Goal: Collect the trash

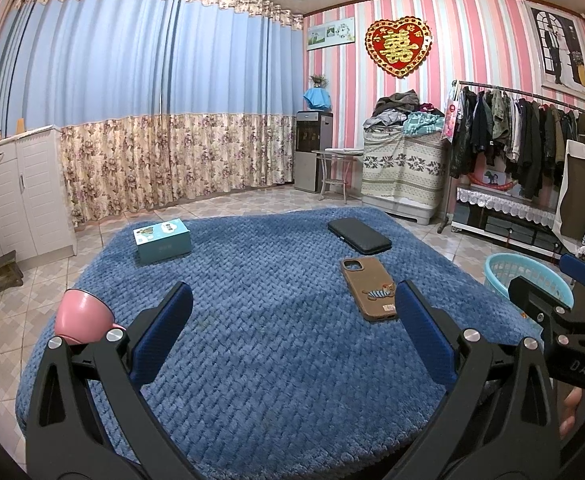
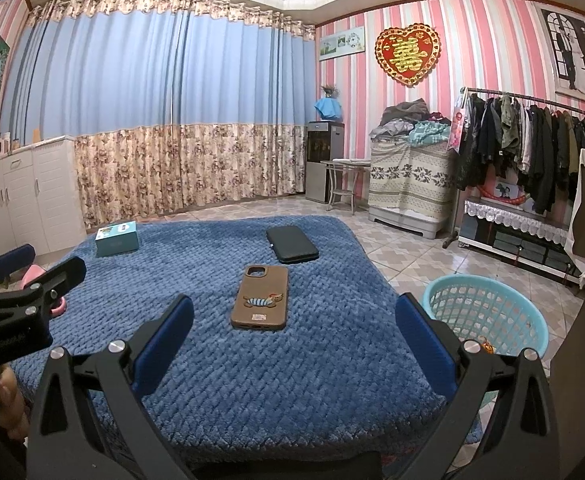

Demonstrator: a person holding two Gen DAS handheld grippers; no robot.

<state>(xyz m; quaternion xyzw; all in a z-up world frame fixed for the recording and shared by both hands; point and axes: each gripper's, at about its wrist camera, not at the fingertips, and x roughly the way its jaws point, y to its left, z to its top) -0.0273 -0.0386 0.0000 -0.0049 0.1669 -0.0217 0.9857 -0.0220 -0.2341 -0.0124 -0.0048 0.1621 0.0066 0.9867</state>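
A blue quilted blanket fills the lower centre of both views. At lower right, beside its edge, a light blue mesh basket is seen, a small orange scrap inside. No loose trash is visible on the blanket, only a teal box, dark case and brown phone case. The box, likely light and stiff, would be taken across its sides. The left gripper and right gripper are held wide apart, empty.
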